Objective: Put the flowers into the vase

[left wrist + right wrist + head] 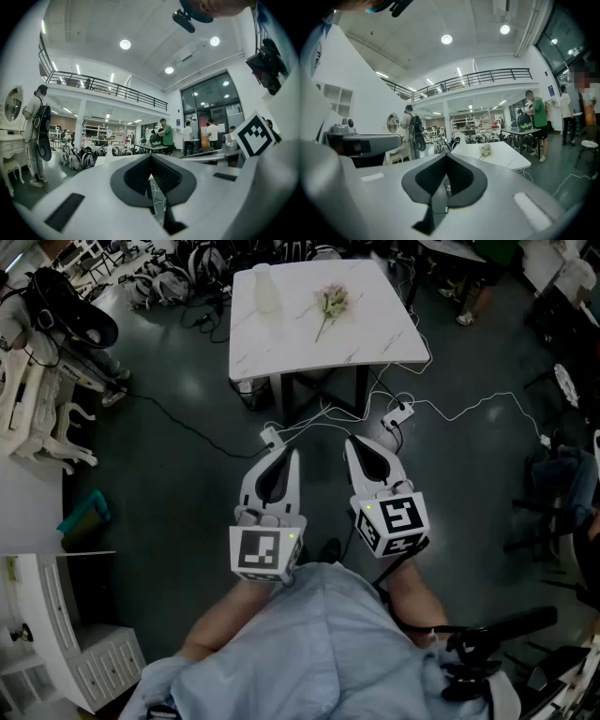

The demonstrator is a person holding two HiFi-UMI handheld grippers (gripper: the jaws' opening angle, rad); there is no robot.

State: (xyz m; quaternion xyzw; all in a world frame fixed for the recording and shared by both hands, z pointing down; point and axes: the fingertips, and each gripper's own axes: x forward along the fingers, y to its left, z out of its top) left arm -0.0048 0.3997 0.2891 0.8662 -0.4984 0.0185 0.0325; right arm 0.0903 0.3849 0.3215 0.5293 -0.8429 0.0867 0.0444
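A white marble-topped table stands well ahead of me on the dark floor. On it, a white vase stands upright at the far left. A small bunch of pale flowers lies flat near the middle, apart from the vase. My left gripper and right gripper are held side by side close to my body, far short of the table, both shut and holding nothing. The right gripper view shows the flowers and vase beyond its closed jaws. The left gripper's jaws also meet.
White cables and a power strip trail across the floor between me and the table. White furniture and a cabinet line the left side. Dark chairs stand at the right. Bags and people stand beyond the table.
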